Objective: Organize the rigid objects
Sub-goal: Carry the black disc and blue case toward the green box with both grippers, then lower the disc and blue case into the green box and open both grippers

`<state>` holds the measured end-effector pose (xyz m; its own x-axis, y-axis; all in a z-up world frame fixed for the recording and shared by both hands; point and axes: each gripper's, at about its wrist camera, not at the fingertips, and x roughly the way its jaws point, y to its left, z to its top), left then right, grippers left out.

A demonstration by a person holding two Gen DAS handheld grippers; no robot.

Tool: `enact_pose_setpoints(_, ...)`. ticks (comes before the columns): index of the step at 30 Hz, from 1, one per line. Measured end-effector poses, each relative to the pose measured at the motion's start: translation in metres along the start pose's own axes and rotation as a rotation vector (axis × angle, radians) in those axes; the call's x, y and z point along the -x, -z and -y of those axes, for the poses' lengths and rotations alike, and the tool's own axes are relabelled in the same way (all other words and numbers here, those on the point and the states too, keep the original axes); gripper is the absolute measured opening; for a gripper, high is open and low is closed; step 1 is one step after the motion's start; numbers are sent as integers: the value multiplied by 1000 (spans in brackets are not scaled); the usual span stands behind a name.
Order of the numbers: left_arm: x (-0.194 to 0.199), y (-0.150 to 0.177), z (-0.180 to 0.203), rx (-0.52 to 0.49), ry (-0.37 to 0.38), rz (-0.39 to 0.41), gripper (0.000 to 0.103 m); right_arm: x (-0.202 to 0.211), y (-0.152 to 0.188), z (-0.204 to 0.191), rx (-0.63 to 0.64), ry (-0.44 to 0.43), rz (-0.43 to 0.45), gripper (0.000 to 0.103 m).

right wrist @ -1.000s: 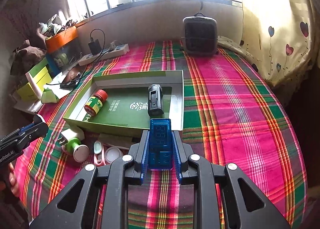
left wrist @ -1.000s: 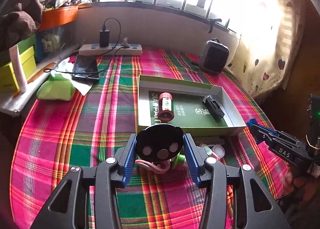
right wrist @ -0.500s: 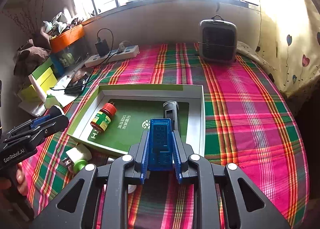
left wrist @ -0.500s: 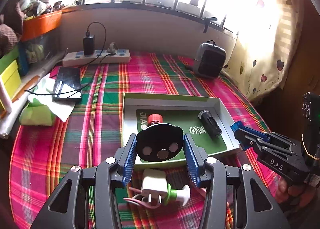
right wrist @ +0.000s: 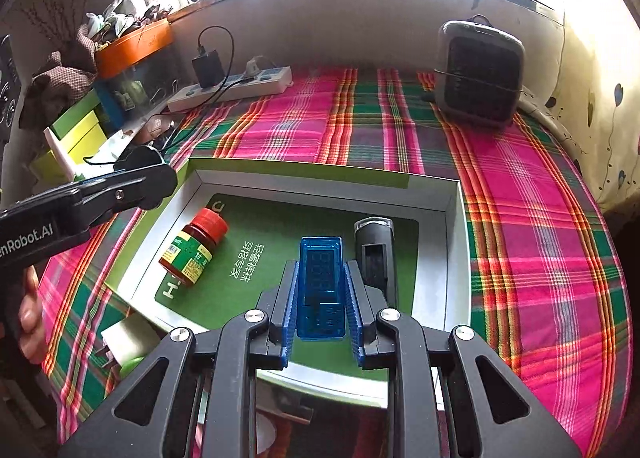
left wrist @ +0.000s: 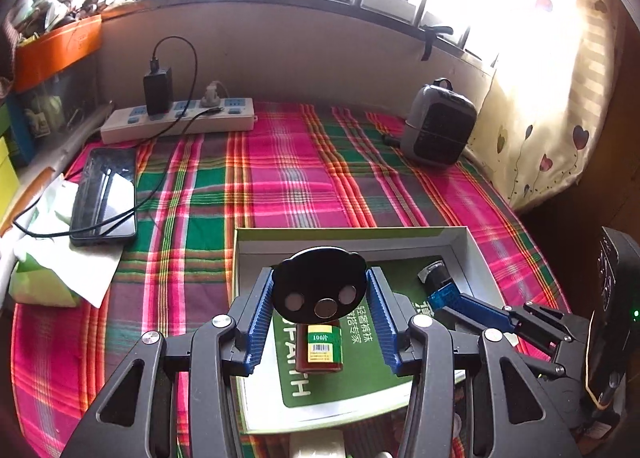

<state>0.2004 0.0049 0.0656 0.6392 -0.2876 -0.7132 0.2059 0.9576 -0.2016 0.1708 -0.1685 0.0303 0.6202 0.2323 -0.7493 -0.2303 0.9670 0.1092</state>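
A translucent blue rectangular plastic module (right wrist: 321, 290) is sitting clamped between the closed fingers of the right gripper (right wrist: 321, 300), hanging over the shallow white cardboard box with a green liner (right wrist: 452, 258). Inside the box, a red-capped brown bottle (right wrist: 195, 248) and a black rectangular device (right wrist: 375, 254) are lying apart. The left gripper (left wrist: 320, 312) is pinching a round black flat disc (left wrist: 320, 284) above the bottle. The box is resting on a pink-and-green plaid cloth (right wrist: 532, 218).

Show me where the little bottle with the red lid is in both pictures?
Left wrist: the bottle lies low in the middle, its lid hidden behind the left claw's black disc.
Right wrist: bottle left of middle.
Shared landmark: the green box holding it.
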Motion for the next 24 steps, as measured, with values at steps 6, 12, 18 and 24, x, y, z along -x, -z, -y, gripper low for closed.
enact_pose_setpoints(6,-22,-10,-2,-5,-13,-24,45,-12,-6,-4,21,-4,-3,23)
enact_pose_setpoints(12,-39,-11,-5,-2,-20,-52,45,-22,-7,-6,32,-8,-13,23)
enact_pose_setpoints(18,-49,-11,-4,-7,-26,-68,45,-29,-7,-6,31,-5,-21,23)
enact_pose_setpoints(24,-58,-10,-7,-3,-38,-83,45,-31,-7,-6,35,-2,-23,23)
